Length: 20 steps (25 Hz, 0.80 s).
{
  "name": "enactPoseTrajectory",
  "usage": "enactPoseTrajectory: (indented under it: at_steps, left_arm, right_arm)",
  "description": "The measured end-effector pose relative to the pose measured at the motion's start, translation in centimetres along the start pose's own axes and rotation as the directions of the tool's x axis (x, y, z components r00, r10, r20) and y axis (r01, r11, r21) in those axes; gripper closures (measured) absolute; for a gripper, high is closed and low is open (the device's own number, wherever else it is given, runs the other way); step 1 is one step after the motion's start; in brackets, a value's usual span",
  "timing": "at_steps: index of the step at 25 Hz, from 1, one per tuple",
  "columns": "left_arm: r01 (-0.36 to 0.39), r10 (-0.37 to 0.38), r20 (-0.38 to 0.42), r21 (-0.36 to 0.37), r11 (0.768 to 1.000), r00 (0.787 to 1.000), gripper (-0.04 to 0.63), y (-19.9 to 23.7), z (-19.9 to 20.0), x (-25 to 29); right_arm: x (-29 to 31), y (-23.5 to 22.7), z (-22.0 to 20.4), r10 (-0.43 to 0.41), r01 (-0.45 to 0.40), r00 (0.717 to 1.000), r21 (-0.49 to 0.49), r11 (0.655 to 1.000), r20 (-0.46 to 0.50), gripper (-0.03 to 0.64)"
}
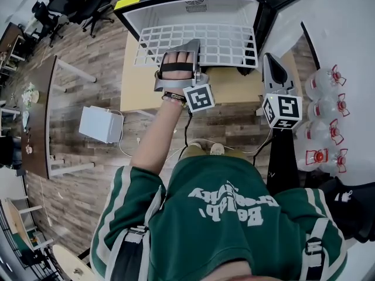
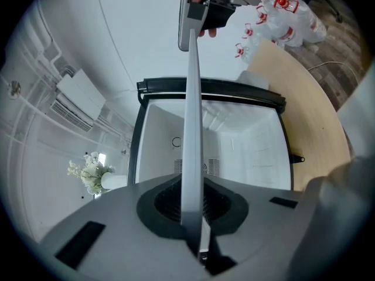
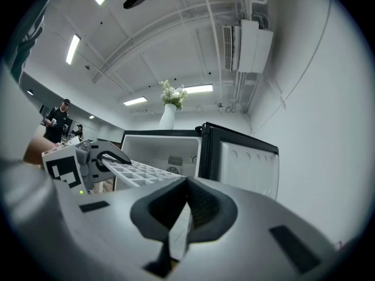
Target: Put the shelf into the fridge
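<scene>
Before open fridge: left fingers clench shelf, right fingers seemingly too; bottles beside.

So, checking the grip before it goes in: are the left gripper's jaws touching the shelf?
Touching. The left gripper view shows the shelf edge-on between the jaws of the left gripper, clamped against both its faces.

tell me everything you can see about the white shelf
The shelf is a flat white grid of square openings, seemingly plastic or coated wire. It is held about level, its far edge at the mouth of the open fridge. The left tongs clamp its near edge, the right tongs its right end.
</scene>
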State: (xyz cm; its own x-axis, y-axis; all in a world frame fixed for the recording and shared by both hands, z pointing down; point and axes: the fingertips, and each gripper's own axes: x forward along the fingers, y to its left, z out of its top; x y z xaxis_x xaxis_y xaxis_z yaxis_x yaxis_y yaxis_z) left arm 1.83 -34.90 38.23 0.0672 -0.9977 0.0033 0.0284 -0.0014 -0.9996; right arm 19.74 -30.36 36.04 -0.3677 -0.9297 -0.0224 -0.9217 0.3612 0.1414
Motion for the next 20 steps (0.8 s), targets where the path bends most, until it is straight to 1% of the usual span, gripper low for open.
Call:
enactPoseTrajectory:
  at_steps: [4,10,16,20]
  left_arm:
    - [0.012,-0.012,-0.026,-0.007,1.0,1.0,0.569,-0.5,-0.2,0.5]
    - [0.001,-0.003,-0.077,-0.029,1.0,0.997,0.569,-0.7,-0.4,1.0]
    - [-0.005,0.003,-0.094,-0.02,1.0,0.996,0.569,-0.8,-0.3,1.6]
    - [-0.011,0.01,-0.091,-0.009,1.0,0.996,0.569,-0.9,-0.2,1.9]
  right_arm:
    - [-0.1,-0.4,0.0,-0.002,0.002,1.0,0.0,1.0,0.002,0.614]
    - [0.1,-0.8,0.2,0.004,-0.004,1.0,-0.002,1.0,0.002,0.614]
    - [0.3,-0.7,0.3,0.013,-0.013,1.0,-0.003,1.0,0.009,0.614]
    - [0.3,-0.6,0.2,0.015,-0.015,1.0,0.0,1.0,0.009,0.612]
